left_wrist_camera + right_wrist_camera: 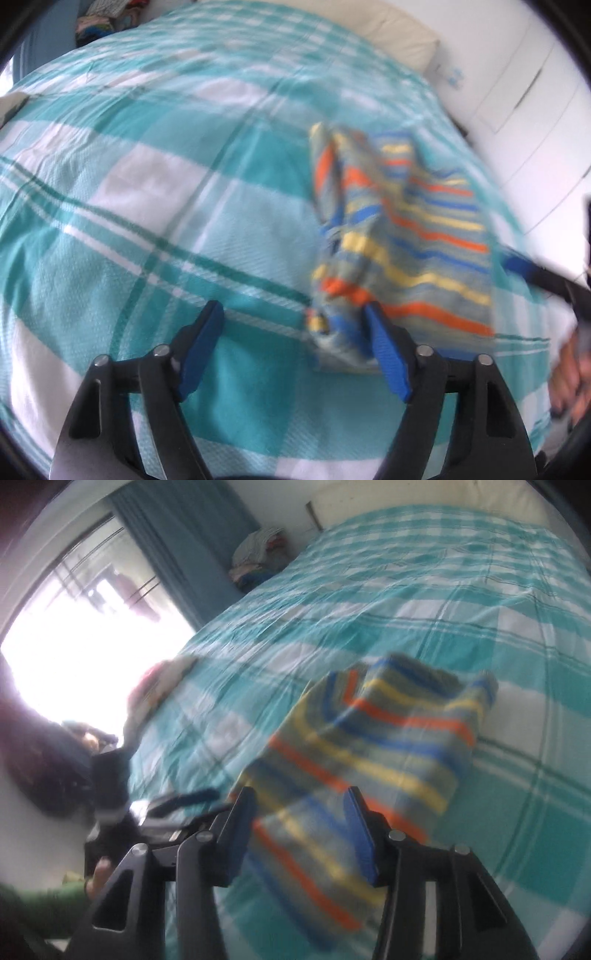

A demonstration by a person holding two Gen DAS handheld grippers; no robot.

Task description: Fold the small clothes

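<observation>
Striped garment (402, 236) on checked bedspread (147, 184); pillow (399, 37) beyond.

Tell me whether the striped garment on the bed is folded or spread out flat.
Partly folded. The striped garment lies bunched on the checked bedspread, with one side doubled over itself. Motion blur hides how neat the fold is.

bed (122, 229): broad checked cover lies bare left of the striped garment (402, 236), open passage there.
striped garment: sole obstacle mid-bed; partly between the right tool (299, 827) jaws.
far corner: clothes pile (258, 554) beside curtain (184, 535).
right edge: white cabinet (524, 92) close alongside.
</observation>
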